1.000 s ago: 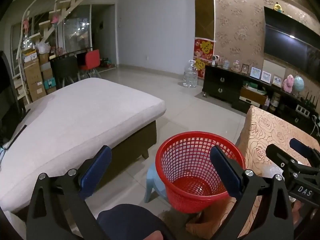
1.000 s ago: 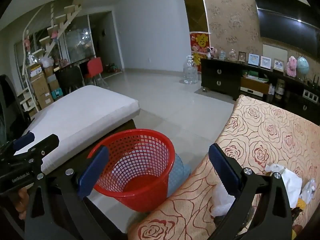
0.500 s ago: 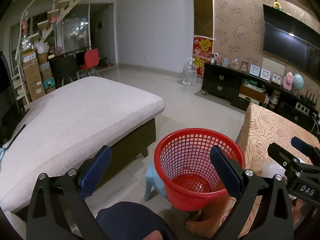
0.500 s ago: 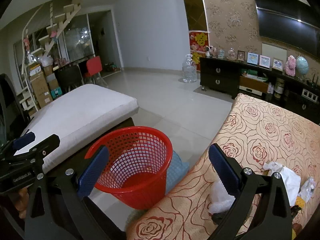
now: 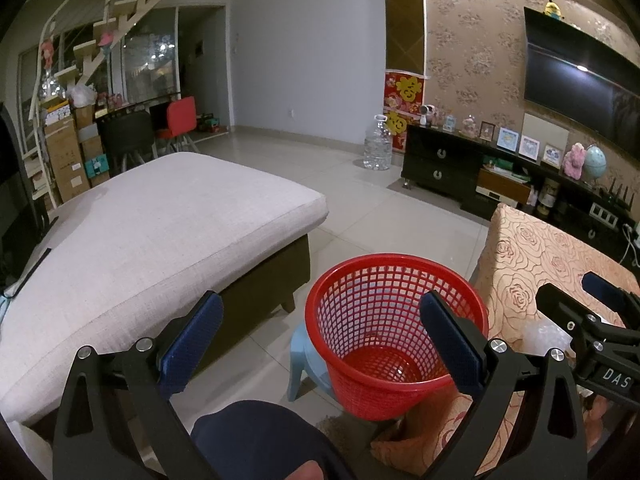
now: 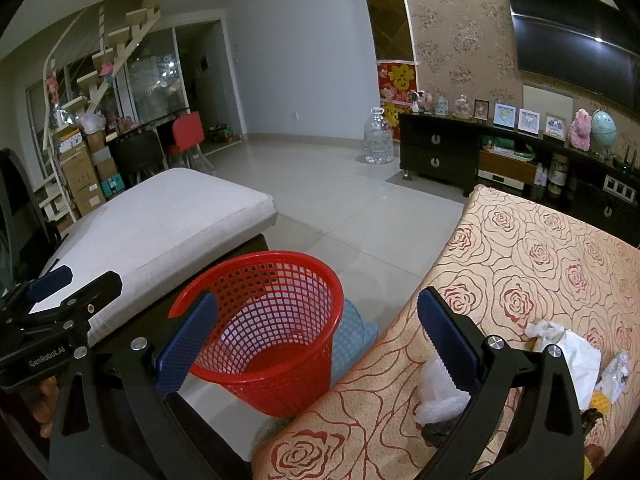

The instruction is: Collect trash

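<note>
Both the left gripper [image 5: 320, 340] and the right gripper [image 6: 318, 336] hang spread wide and empty above the near edge of the scene. The trash, a clear plastic wad [image 6: 438, 394] and a crumpled white paper [image 6: 572, 350], lies on the rose-patterned cloth [image 6: 540, 256], right of the empty red basket [image 6: 276, 320]. The step looks like a first pick: I would swing the right gripper rightward, straddle the plastic wad, and pinch it without snagging the cloth.

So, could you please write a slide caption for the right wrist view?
Open right gripper above rose-patterned tablecloth, crumpled trash ahead, empty red basket alongside.
</note>
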`<state>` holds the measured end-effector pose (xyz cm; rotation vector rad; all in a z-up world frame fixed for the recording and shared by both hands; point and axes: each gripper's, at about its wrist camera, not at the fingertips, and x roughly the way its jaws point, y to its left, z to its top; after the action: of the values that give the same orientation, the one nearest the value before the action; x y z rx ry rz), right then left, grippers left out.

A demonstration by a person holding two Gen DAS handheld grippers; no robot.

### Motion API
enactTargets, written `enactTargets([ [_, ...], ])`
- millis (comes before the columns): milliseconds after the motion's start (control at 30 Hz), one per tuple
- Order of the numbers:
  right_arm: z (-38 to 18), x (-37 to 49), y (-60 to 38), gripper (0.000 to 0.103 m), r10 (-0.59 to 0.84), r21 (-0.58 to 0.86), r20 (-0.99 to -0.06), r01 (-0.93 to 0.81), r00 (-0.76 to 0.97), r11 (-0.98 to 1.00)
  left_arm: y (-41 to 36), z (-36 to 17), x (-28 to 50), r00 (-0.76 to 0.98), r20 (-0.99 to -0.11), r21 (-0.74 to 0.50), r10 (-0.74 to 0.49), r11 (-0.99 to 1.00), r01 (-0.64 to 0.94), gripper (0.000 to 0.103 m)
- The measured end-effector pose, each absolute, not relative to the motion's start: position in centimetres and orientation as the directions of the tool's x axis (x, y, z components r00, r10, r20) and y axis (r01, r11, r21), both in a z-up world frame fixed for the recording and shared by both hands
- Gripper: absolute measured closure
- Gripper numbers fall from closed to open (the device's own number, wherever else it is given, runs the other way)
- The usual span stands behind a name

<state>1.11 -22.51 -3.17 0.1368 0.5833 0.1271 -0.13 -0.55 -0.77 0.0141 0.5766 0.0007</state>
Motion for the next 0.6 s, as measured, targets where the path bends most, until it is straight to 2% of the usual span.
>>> enactTargets([
  [600,-3.8,0.8,-22.81,0.006,0.157,0.164,-0.541,-0.079,0.826,0.983,-1.07,-0.99,-0.44,0.837,-0.548,0.02,0.001,1.0,0.012,0.008],
])
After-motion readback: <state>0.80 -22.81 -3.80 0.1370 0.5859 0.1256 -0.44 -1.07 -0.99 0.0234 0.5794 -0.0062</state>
